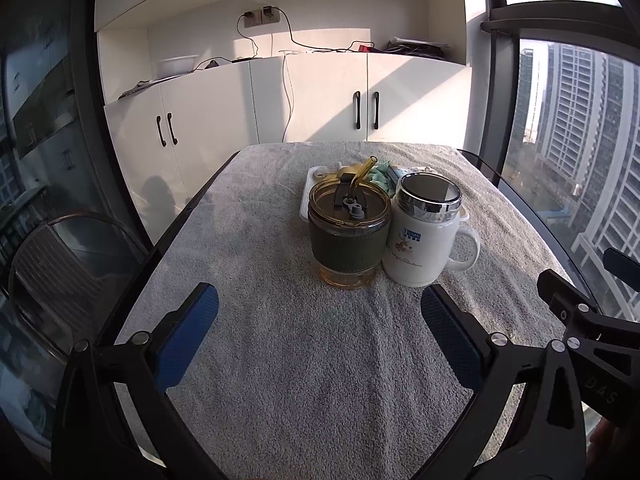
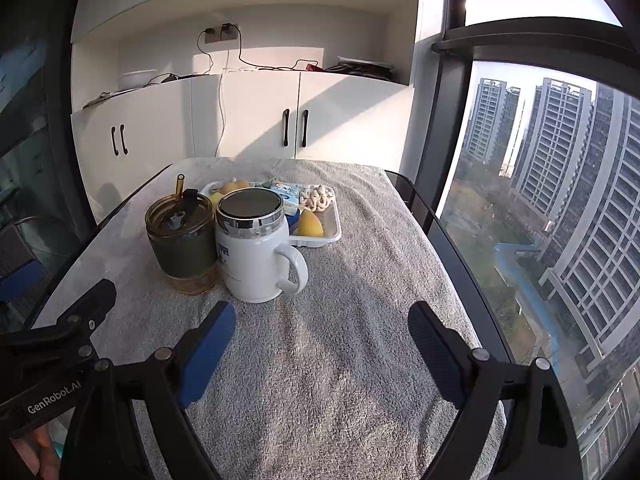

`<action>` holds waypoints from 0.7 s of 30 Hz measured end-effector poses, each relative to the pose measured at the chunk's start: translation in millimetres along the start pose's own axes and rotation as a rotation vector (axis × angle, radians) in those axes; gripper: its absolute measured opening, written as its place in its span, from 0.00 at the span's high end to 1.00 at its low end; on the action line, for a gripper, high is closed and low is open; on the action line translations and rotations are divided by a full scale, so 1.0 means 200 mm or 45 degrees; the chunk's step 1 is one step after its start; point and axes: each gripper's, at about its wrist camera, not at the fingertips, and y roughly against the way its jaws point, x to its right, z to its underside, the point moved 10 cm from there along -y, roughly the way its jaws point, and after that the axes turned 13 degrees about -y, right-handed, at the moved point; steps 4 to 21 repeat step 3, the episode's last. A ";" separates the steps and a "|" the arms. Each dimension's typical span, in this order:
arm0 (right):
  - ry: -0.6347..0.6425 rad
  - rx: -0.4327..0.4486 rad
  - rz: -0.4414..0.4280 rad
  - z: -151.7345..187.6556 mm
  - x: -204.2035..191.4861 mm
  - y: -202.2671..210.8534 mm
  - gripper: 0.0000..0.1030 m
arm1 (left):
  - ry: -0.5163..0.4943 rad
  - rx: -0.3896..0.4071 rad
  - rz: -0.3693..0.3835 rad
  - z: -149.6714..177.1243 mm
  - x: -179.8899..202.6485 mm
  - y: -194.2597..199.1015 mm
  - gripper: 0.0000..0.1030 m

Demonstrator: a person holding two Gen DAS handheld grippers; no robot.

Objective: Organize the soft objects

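A white tray (image 2: 335, 235) at the far middle of the towel-covered table holds the soft items: a yellow piece (image 2: 310, 224), a white knotted ring toy (image 2: 318, 197), a blue-and-white packet (image 2: 285, 195) and another yellow piece (image 2: 234, 187). In the left wrist view the tray (image 1: 305, 204) is mostly hidden behind the cups, with a teal item (image 1: 379, 176) showing. My left gripper (image 1: 318, 296) is open just short of the cups and holds nothing. The right gripper (image 2: 320, 314) is also open and holds nothing, over bare towel to the right of the mug.
An amber glass cup with a green sleeve and straw (image 1: 348, 236) and a lidded white mug (image 1: 424, 240) stand side by side in front of the tray. The grey towel (image 2: 340, 360) covers a dark-rimmed table. White cabinets stand behind, a window wall to the right, a chair (image 1: 52, 264) to the left.
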 end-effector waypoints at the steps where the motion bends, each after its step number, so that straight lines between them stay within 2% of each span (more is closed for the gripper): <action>1: 0.000 -0.001 -0.001 0.00 0.00 0.00 0.12 | -0.001 0.002 -0.002 0.00 0.00 0.00 0.00; 21: 0.001 -0.001 -0.001 0.00 0.00 0.00 0.12 | -0.001 0.005 0.004 0.00 0.00 0.00 0.00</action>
